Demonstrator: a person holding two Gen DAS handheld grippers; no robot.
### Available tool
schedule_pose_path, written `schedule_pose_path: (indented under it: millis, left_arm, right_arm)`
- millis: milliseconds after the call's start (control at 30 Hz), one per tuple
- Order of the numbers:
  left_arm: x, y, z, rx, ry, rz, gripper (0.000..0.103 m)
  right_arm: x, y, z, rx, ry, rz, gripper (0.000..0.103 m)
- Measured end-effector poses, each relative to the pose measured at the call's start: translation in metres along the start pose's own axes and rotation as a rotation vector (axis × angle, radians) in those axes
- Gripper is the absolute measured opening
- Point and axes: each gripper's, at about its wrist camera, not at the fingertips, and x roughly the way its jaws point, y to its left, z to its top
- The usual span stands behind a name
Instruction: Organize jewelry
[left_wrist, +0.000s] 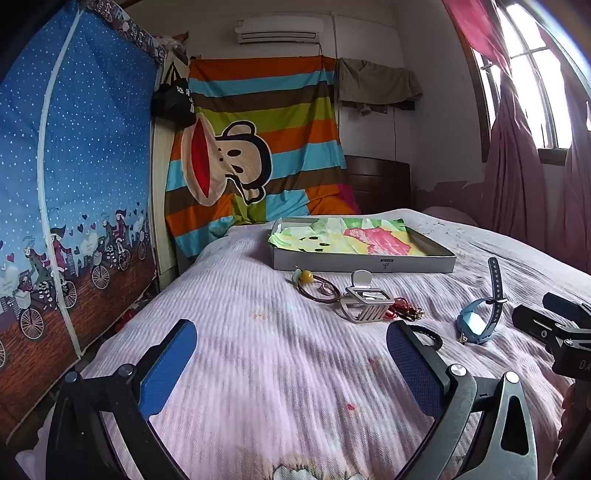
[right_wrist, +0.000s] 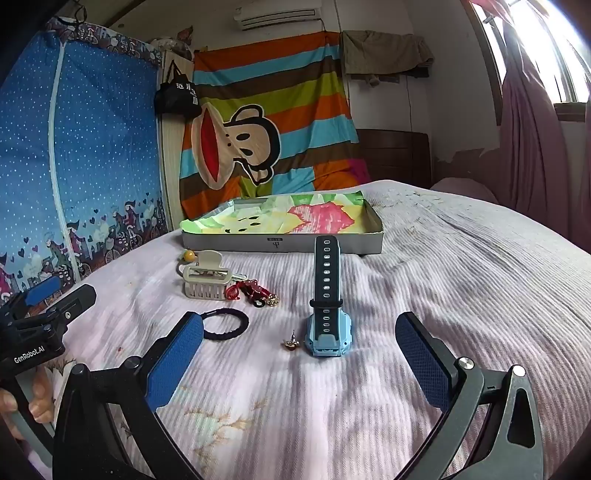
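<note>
A bed (left_wrist: 258, 369) with a pale pink ribbed cover fills the small room. On the left stands a blue dotted fabric wardrobe (left_wrist: 74, 184); a striped sheet with a cartoon monkey (right_wrist: 266, 122) hangs on the far wall below a white air conditioner (left_wrist: 279, 29). Daylight enters the window (left_wrist: 532, 74) on the right, past pink curtains (left_wrist: 513, 166).
</note>
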Motion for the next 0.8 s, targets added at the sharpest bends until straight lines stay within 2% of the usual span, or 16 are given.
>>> schedule_pose_path:
  millis: [800]
  left_arm:
    - [-0.0002, 0.0000, -0.0001, 0.005, -0.006, 0.001, 0.103]
  right_arm:
    - [-0.0010, 0.0006, 0.0003, -0.001, -0.006, 0.002, 0.102]
